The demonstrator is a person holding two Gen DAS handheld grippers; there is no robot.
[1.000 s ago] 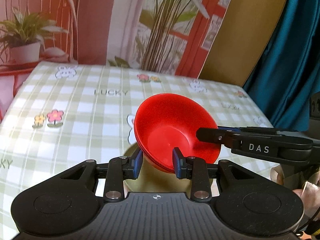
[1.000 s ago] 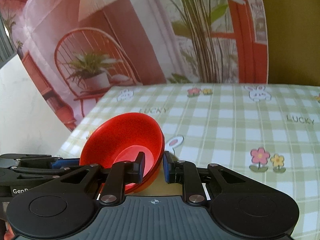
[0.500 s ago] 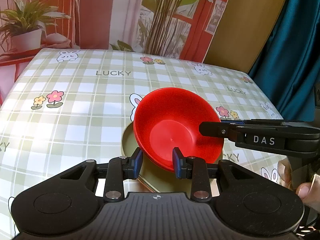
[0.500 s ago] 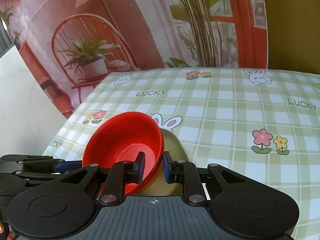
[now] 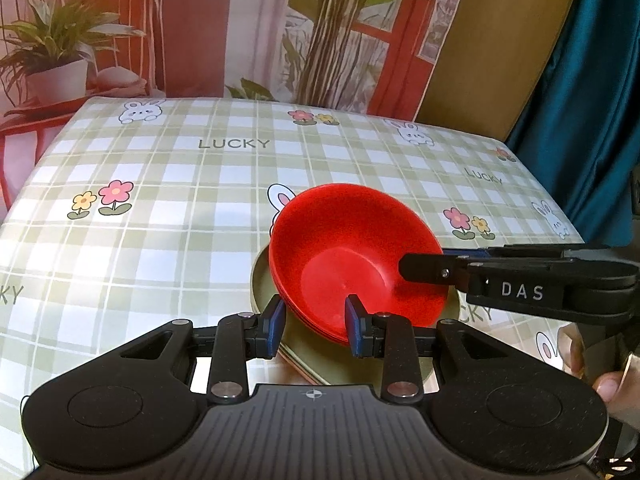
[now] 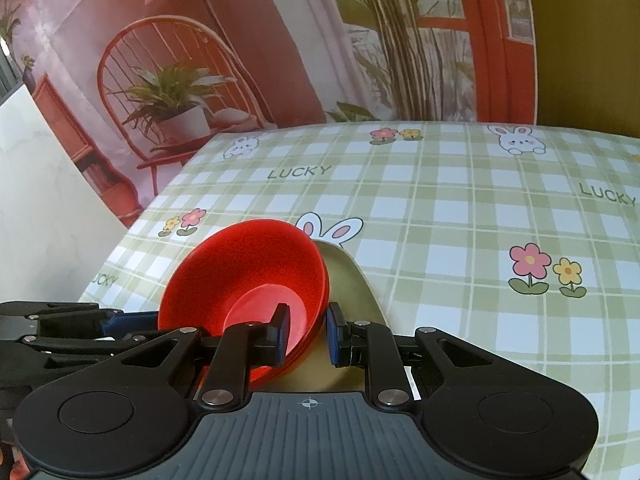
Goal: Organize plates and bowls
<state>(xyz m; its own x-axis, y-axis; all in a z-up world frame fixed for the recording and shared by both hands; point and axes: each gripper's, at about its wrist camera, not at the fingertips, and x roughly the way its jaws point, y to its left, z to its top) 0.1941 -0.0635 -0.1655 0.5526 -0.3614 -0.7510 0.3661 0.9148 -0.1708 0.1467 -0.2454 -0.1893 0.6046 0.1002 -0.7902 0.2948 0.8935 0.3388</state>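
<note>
**Operator:** Red plastic, glossy: how is the stack of red round plastic bowls (image 5: 352,256) held, and where is it?

**Manual:** It is located just above a round olive-green plate (image 5: 260,280) at the near middle of the table and is tilted. Its near rim sits between the fingers of the left gripper (image 5: 316,326), which are set at a narrow gap; contact with both pads cannot be confirmed. The right rim wall is clamped by the right gripper (image 6: 307,334), one finger inside, one outside.

**Operator:** How should the step be done well?

**Manual:** The stack should be levelled and lowered centred onto the plate. Release is advised only once the base is seated, since glossy plastic may slide.

**Operator:** And the surroundings?

**Manual:** A green-and-white checked tablecloth (image 5: 160,216) printed with rabbits, flowers and "LUCKY" covers the table. A printed backdrop with a potted plant (image 6: 176,100) and chair is seen at the far side; a teal curtain (image 5: 592,100) hangs at the right.
</note>
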